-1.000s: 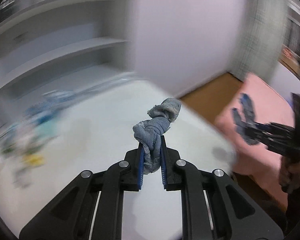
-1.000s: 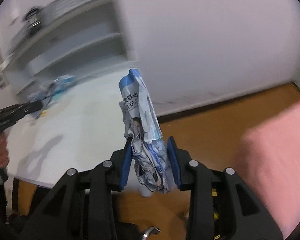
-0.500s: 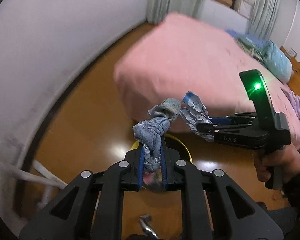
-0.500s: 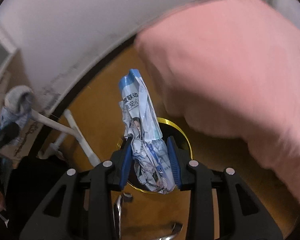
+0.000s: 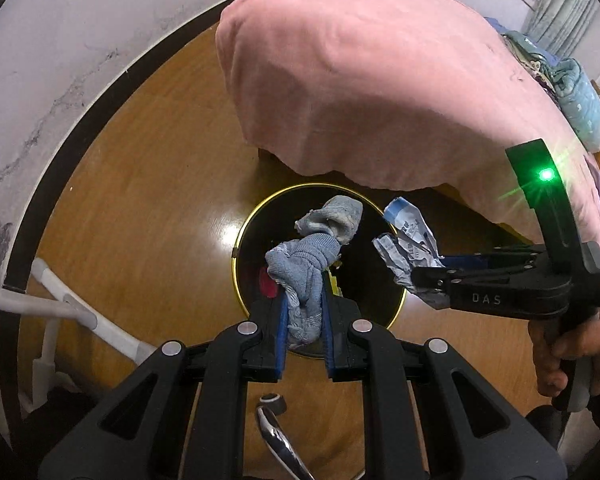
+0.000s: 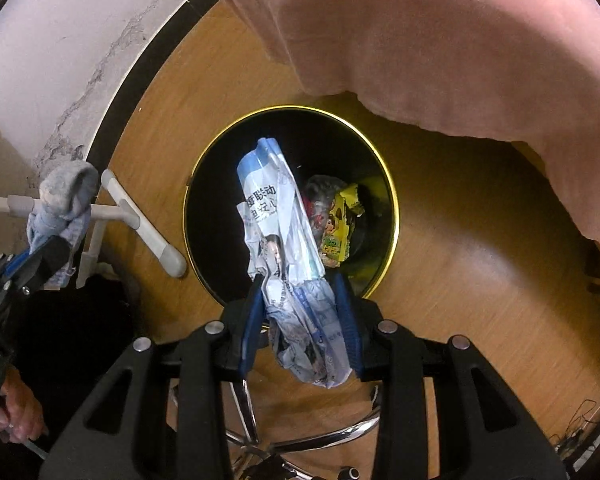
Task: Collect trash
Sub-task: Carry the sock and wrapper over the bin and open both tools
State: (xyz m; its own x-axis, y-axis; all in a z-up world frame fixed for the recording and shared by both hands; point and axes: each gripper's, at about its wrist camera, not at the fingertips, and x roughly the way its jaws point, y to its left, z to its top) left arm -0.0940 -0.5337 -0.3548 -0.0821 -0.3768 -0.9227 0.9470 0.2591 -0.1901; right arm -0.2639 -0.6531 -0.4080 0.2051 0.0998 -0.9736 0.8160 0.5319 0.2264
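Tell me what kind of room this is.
Most likely a bedroom. A bed under a pink cover fills much of the view, with folded bedding at its far end, and a gold-rimmed waste bin stands on the wood floor.

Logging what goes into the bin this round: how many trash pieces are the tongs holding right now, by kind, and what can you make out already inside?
Grey-blue cloth rag, in the left tongs: 1
Crumpled blue-and-white printed wrapper, in the right tongs: 1
Yellow snack wrapper, already in the bin: 1
Total: 3. Other bin contents are too dark to count.
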